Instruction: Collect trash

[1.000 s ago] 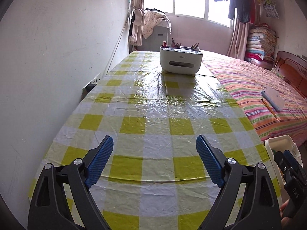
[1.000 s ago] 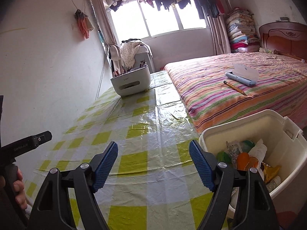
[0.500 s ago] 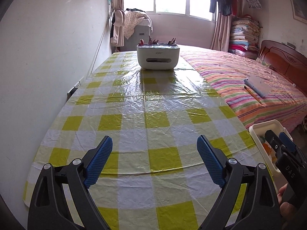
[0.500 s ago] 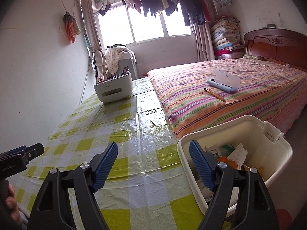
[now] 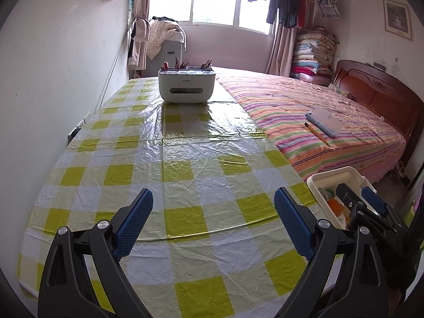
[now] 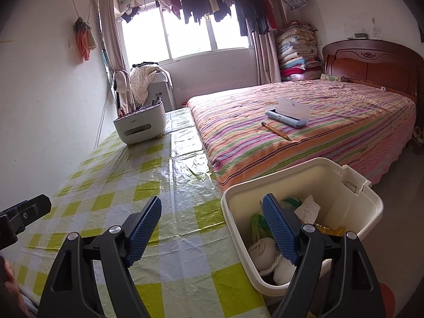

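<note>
- Left tool (image 5: 213,221): its pads are spreading wider with nothing between them, above the checked desk (image 5: 185,159), where no loose trash shows.
- Right tool (image 6: 212,229): spread and empty, at the desk's edge.
- Trash (image 6: 307,209) sits in the white bin (image 6: 352,185) beside the desk: crumpled tissue and wrappers, probably light, soft and crushable; pinch a bunched fold.

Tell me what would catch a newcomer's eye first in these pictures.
The yellow-checked tablecloth fills the foreground along the left wall, bare except for a white organiser box at its far end. Beside the table's right edge stands a white bin holding trash, with a striped bed beyond.
</note>
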Demonstrator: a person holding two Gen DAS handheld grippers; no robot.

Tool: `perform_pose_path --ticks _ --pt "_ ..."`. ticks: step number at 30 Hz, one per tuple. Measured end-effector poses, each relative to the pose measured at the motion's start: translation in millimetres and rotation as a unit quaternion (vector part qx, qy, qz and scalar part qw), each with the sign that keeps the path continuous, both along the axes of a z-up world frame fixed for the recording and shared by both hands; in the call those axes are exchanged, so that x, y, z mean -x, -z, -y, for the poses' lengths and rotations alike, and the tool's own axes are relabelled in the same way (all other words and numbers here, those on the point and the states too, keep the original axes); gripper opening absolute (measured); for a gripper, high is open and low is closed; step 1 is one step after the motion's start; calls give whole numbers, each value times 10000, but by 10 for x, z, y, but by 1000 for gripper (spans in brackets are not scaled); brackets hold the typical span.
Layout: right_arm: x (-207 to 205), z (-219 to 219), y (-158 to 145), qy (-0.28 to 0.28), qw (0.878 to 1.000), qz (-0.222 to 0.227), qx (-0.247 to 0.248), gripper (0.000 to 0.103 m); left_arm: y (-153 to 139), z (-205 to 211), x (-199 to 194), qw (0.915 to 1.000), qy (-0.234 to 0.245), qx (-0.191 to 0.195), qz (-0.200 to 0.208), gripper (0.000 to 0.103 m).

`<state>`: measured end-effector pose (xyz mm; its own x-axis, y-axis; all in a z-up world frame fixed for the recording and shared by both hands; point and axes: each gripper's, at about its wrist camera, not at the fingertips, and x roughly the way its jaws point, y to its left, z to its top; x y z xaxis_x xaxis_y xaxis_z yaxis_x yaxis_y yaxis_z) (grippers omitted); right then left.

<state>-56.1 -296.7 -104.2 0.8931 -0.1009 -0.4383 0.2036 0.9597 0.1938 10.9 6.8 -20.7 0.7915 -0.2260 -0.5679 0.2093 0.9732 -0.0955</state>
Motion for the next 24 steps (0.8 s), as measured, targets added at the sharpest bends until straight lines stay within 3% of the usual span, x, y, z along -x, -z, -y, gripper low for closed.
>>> perform_pose_path --ticks 4,10,19,24 --pt "33 75 24 36 9998 23 -202 77 -17 -3 -32 9999 -78 114 -96 91" --pt "66 103 9 58 9999 44 -100 77 -46 115 -15 10000 6 -3 -83 91" --pt "84 219 3 129 9992 71 -375 77 -285 375 -267 9966 803 -188 -8 91" --pt "-61 298 -164 -67 9996 -47 -270 77 -363 537 -394 9913 1189 -522 226 91"
